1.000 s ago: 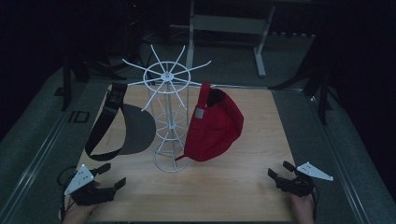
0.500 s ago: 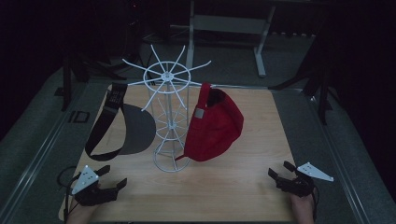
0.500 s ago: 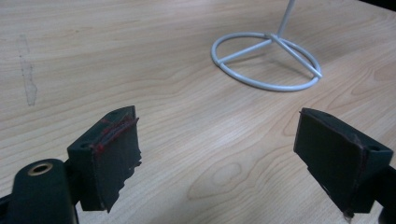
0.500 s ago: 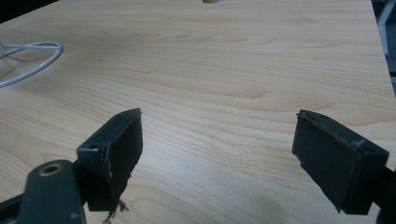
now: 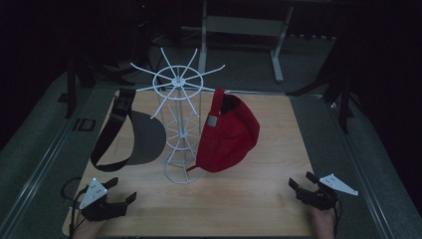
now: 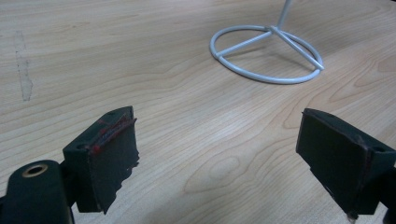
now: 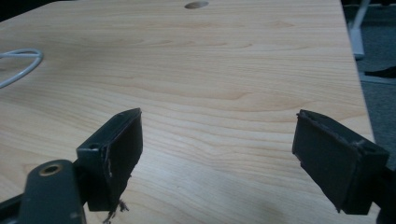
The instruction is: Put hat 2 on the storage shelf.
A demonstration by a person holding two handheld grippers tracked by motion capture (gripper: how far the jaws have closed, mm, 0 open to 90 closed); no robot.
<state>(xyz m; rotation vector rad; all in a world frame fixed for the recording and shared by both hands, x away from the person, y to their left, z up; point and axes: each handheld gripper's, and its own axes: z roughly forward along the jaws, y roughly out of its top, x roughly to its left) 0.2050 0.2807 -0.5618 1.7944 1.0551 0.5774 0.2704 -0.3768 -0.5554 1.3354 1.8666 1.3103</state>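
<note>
A white wire stand stands mid-worktop, a red cap hung on it and what seems a black visor lying beside; left gripper and right gripper rest at the near corners, jaws wide and empty, ready to reach

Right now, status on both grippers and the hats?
Left gripper open, empty. Right gripper open, empty. Red cap and black visor hanging on the white wire rack, untouched. Table between bare.

dim room, grey floor around a light wooden table, metal desk frame behind.
</note>
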